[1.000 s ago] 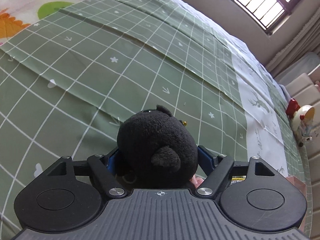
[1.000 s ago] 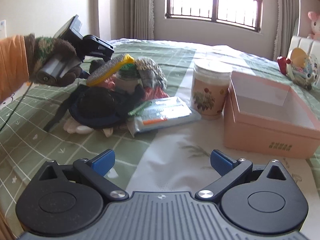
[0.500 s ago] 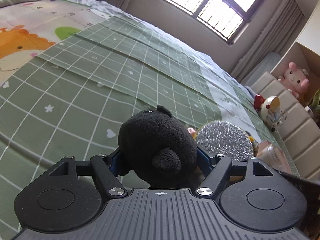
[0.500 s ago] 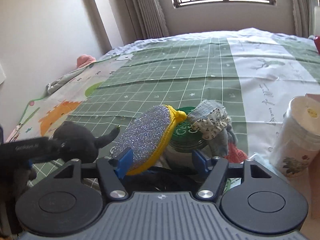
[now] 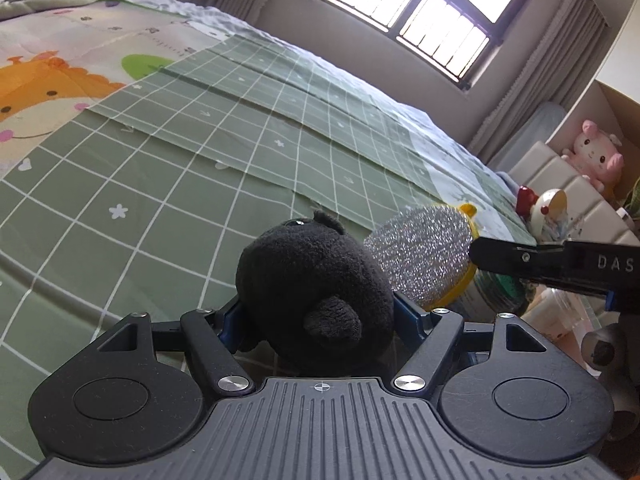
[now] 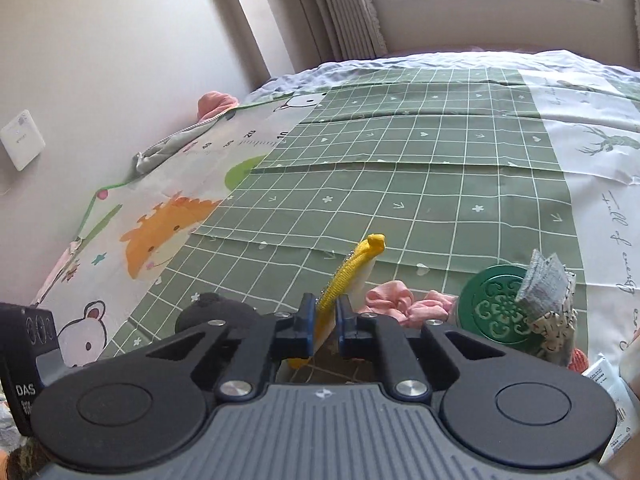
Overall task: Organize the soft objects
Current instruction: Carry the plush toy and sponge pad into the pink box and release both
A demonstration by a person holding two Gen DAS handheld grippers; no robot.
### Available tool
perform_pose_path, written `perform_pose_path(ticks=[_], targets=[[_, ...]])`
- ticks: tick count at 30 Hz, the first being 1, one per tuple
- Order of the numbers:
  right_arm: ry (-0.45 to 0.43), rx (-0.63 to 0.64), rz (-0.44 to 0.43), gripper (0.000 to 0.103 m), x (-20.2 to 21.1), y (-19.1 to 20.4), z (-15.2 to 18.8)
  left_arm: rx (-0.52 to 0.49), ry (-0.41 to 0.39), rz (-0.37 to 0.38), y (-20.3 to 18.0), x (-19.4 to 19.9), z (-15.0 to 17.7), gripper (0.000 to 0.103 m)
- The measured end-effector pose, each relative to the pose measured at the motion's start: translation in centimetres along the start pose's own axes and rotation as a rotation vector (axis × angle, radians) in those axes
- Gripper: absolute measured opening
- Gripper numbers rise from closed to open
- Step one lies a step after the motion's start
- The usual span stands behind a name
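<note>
A black plush toy (image 5: 316, 292) sits between the blue pads of my left gripper (image 5: 316, 320), which is shut on it above the green checked bedsheet (image 5: 200, 168). Just right of it stands a round scrub sponge (image 5: 420, 256), silver-faced with a yellow rim. In the right wrist view that sponge (image 6: 348, 276) stands on edge between the pads of my right gripper (image 6: 323, 320), whose jaws are closing and press on its lower part. The right gripper's black body (image 5: 552, 264) reaches in from the right. The plush (image 6: 216, 312) shows low at the left.
A green-lidded jar (image 6: 496, 304) with a grey patterned cloth (image 6: 548, 292) draped over it stands right of the sponge. A pink scrunchie (image 6: 400, 304) lies between them. A white packet (image 6: 608, 384) is at the right edge. A pink plush (image 5: 596, 152) and a round ornament (image 5: 548, 212) sit by the headboard.
My right gripper came in from the front over the pile and closed from wide open onto the sponge. My left gripper carried the plush sideways until the sponge came into its view.
</note>
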State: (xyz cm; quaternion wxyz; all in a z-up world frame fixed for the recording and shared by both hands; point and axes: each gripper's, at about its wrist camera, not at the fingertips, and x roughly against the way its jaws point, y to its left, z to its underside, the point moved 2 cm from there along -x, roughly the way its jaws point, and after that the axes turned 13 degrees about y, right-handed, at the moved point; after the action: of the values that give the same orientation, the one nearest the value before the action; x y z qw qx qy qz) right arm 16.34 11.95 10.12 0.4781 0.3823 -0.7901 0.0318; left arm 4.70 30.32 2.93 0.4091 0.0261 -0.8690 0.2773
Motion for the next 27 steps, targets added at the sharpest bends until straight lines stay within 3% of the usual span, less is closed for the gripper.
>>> perform_pose_path(ticks=[1,3,6,8,10,12,17,22,27], targets=[[0.003,-0.001,0.012,0.021,-0.6,0.2,-0.3,-0.003,0.005,-0.003,0.0,-0.2,0.1,0.078],[0.031,-0.011,0.022,0.028,-2.1,0.3,-0.8,-0.001,0.010,-0.009,0.2,-0.7,0.2,0.078],[0.086,-0.061,0.027,0.029,-4.3,0.0,-1.3,-0.008,0.002,-0.013,0.2,-0.8,0.4,0.078],[0.075,-0.080,0.044,0.028,-4.8,-0.3,-1.4,-0.016,-0.001,-0.017,0.1,-0.8,0.4,0.078],[0.084,-0.052,0.068,0.016,-4.9,-0.2,-1.6,-0.028,-0.005,-0.023,-0.2,-0.6,0.5,0.078],[0.080,-0.017,0.066,0.015,-4.0,-0.1,-1.5,-0.036,-0.008,-0.027,-0.4,-0.4,0.4,0.078],[0.008,0.028,0.057,0.014,1.6,0.0,-2.1,-0.060,-0.040,-0.036,-2.1,1.1,-0.4,0.078],[-0.095,0.057,0.081,0.014,9.8,-2.1,-1.4,-0.136,-0.091,-0.032,-6.8,3.5,-1.5,0.078],[-0.215,0.048,0.170,0.014,18.4,-6.8,0.5,-0.236,-0.126,0.070,-15.0,4.9,-2.9,0.078]])
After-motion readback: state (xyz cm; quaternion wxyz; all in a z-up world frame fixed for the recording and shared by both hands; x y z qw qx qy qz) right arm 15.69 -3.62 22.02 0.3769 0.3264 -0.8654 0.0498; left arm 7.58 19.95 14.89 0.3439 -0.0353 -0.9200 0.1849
